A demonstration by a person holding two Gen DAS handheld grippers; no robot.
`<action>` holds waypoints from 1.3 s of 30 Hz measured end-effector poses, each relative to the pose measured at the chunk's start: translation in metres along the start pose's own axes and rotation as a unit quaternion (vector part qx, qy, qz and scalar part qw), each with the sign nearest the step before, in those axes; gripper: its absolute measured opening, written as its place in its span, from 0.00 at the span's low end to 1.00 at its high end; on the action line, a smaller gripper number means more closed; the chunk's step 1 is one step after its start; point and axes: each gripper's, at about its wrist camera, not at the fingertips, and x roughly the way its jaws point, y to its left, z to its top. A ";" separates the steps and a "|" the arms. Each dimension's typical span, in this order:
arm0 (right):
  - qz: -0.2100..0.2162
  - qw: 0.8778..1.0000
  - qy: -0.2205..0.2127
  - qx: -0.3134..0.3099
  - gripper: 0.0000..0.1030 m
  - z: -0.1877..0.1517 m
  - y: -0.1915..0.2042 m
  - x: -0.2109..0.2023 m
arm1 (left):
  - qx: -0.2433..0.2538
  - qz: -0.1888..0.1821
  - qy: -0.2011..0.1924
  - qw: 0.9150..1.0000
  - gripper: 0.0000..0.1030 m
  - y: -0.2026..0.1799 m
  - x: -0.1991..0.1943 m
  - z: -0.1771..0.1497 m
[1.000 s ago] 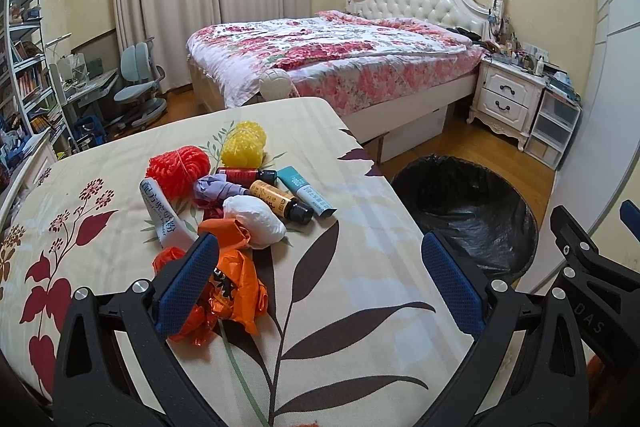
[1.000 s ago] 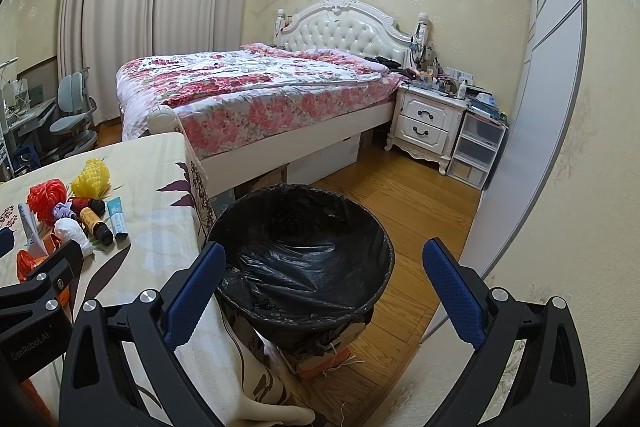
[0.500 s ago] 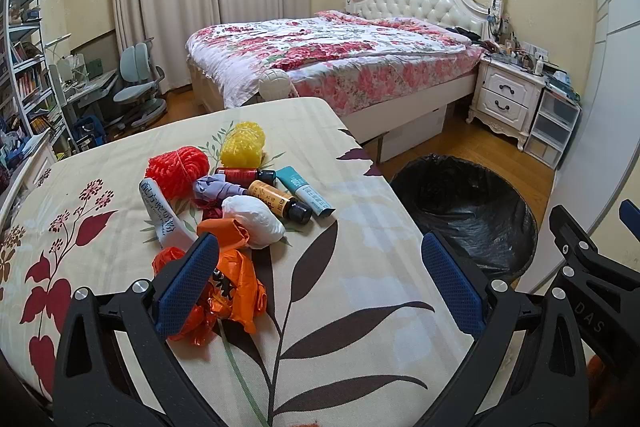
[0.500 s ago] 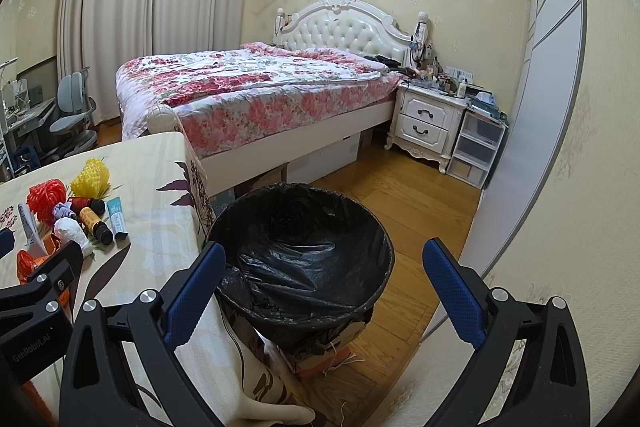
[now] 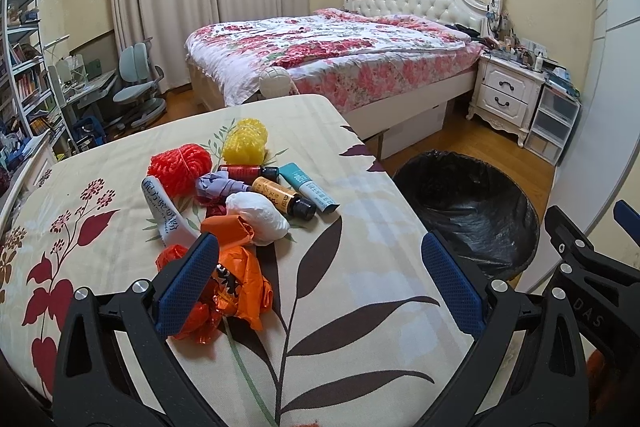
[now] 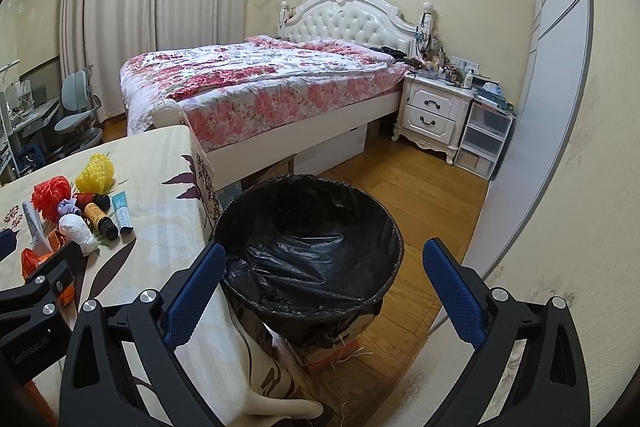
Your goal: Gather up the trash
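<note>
A pile of trash lies on the leaf-patterned tablecloth [image 5: 360,267]: crumpled orange wrappers [image 5: 240,291], a white wad [image 5: 258,213], red mesh [image 5: 180,167], yellow mesh [image 5: 245,141], a white tube [image 5: 162,213], a teal tube [image 5: 308,187], two small bottles [image 5: 284,197] and a purple scrap [image 5: 216,187]. My left gripper [image 5: 320,267] is open and empty above the table, its left finger over the orange wrappers. My right gripper [image 6: 320,267] is open and empty above the black-lined trash bin [image 6: 308,239]. The pile also shows in the right wrist view [image 6: 80,215].
The bin [image 5: 468,211] stands on the wooden floor right of the table edge. Behind are a floral bed [image 5: 328,59], a white nightstand [image 5: 508,95], plastic drawers [image 5: 552,123], and a desk with chair [image 5: 136,87] at left. A wardrobe door [image 6: 540,107] is on the right.
</note>
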 end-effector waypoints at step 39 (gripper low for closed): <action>0.115 0.989 0.074 -0.060 0.65 -0.021 0.085 0.018 | -0.039 0.046 0.099 0.993 0.58 0.113 0.035 -0.045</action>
